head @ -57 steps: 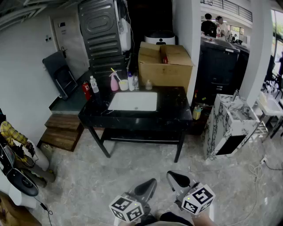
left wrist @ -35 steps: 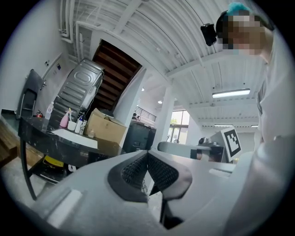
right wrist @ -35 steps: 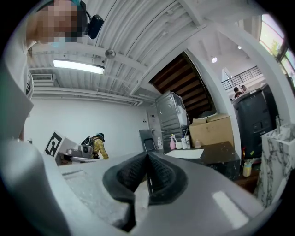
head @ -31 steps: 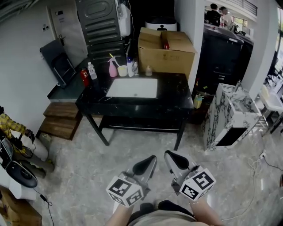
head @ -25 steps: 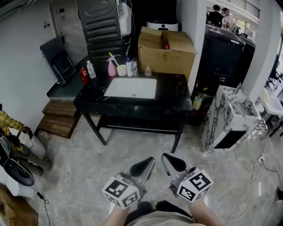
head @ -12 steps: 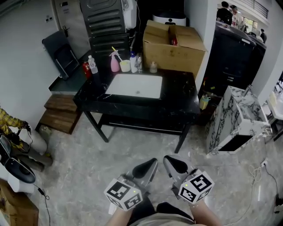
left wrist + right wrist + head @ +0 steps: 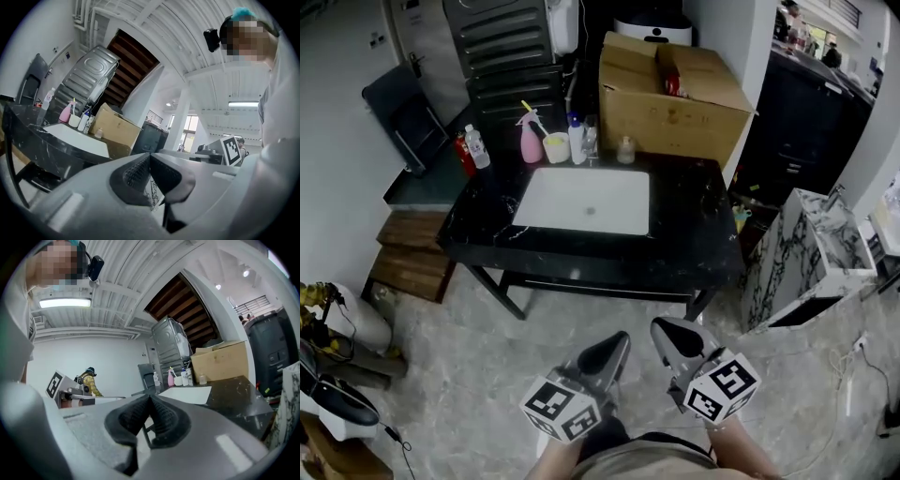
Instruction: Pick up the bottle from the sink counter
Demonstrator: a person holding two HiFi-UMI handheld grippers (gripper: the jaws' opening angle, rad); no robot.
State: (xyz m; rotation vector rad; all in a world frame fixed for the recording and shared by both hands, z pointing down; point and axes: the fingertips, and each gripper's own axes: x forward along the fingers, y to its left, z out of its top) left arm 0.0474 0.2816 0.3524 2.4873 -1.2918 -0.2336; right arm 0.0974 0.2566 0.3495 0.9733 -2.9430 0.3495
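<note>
Along the back edge of the black marble sink counter (image 7: 684, 234) stand a clear water bottle (image 7: 475, 148), a pink spray bottle (image 7: 531, 142) and a white bottle with a blue cap (image 7: 576, 140). Both grippers are held low over the floor, well short of the counter. My left gripper (image 7: 615, 342) is shut with nothing in it, and so is my right gripper (image 7: 662, 328). The left gripper view shows the shut left gripper (image 7: 150, 157) and the far bottles (image 7: 65, 112). In the right gripper view the shut right gripper (image 7: 150, 398) points toward the pink bottle (image 7: 171, 378).
A white basin (image 7: 586, 200) is set into the counter. A cream cup (image 7: 555, 147), a glass (image 7: 592, 138), a small bottle (image 7: 625, 149) and a red can (image 7: 465, 154) also stand there. Behind is a cardboard box (image 7: 675, 94); a marble cabinet (image 7: 811, 253) stands at the right.
The view has moved closer to the counter, which now looms larger and nearer. Both grippers stay shut and low in front of the body.
</note>
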